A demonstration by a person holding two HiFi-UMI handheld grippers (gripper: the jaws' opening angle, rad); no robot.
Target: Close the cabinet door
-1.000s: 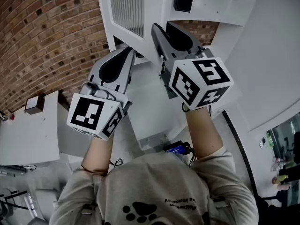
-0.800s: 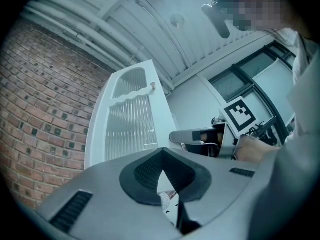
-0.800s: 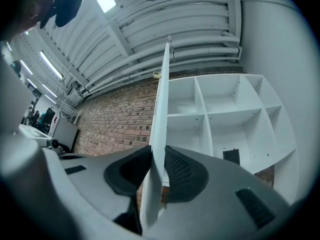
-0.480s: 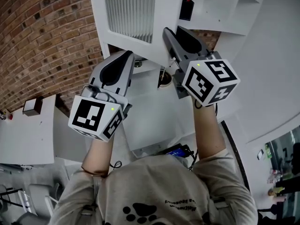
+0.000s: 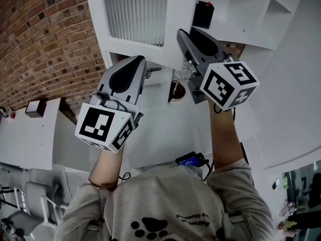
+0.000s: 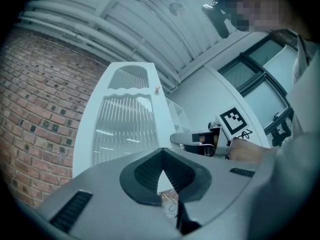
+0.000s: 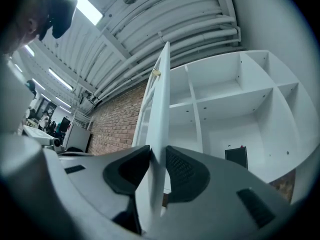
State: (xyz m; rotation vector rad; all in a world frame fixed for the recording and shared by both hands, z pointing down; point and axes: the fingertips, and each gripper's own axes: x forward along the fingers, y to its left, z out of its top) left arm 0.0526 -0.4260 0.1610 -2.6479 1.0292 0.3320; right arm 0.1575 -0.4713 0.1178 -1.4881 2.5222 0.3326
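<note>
The white cabinet door (image 5: 138,14) with its ribbed glass panel stands ajar in front of the white shelf cabinet (image 5: 235,4). My right gripper (image 5: 181,34) straddles the door's free edge (image 7: 159,109). Its jaws are opening, and the edge fills nearly all of the gap between the pads (image 7: 182,171). My left gripper (image 5: 138,59) is shut and empty, its tips just below the door's bottom rail. The left gripper view has the glass panel (image 6: 122,129) ahead of the closed tips (image 6: 162,151) and the right gripper (image 6: 197,137) off to the right.
A brick wall (image 5: 45,39) runs along the left. A black box (image 5: 203,15) sits in a cabinet compartment, also seen as the black box (image 7: 236,156). A small round dish (image 5: 176,91) lies on the white surface below. A white table (image 5: 30,139) stands at lower left.
Both grippers have moved forward and rightward with the door. The door has swung toward the cabinet and more of its glass panel shows in the head view.
</note>
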